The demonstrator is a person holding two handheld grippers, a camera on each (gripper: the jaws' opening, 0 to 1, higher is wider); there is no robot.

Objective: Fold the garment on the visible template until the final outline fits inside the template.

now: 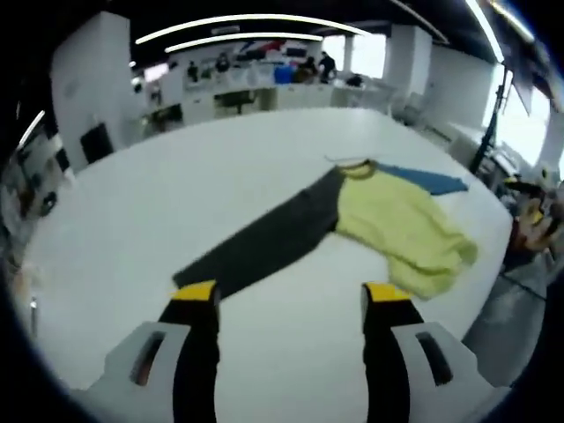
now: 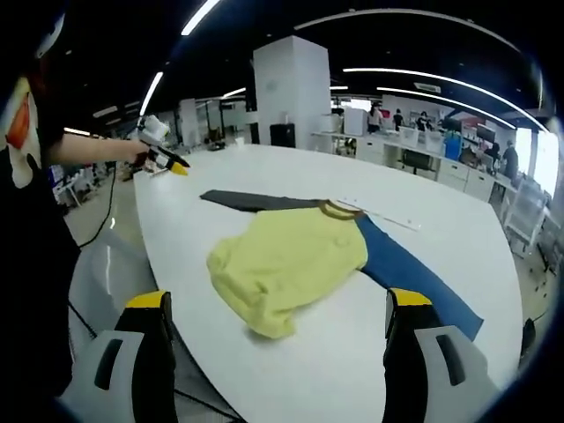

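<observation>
the garment (image 1: 388,225) lies on the white counter (image 1: 176,203), a yellow body bunched and partly folded over itself, with a dark grey sleeve (image 1: 264,242) stretched out flat to one side and a blue sleeve (image 1: 432,181) to the other. a thin brownish collar sits where the sleeves meet the body. in the right gripper view the same garment (image 2: 286,260) sits near the counter's (image 2: 441,238) edge, the blue sleeve (image 2: 419,282) running toward the right tongs (image 2: 278,300) and the grey sleeve (image 2: 256,201) pointing away. both pairs of tongs hover above the counter with their yellow-tipped jaws spread wide and nothing between them; the left tongs (image 1: 291,291) hang just short of the grey sleeve's end. in the right gripper view the person's hand holds the left tongs (image 2: 172,166) out over the far edge of the counter. desks and people stand well back in the room.
</observation>
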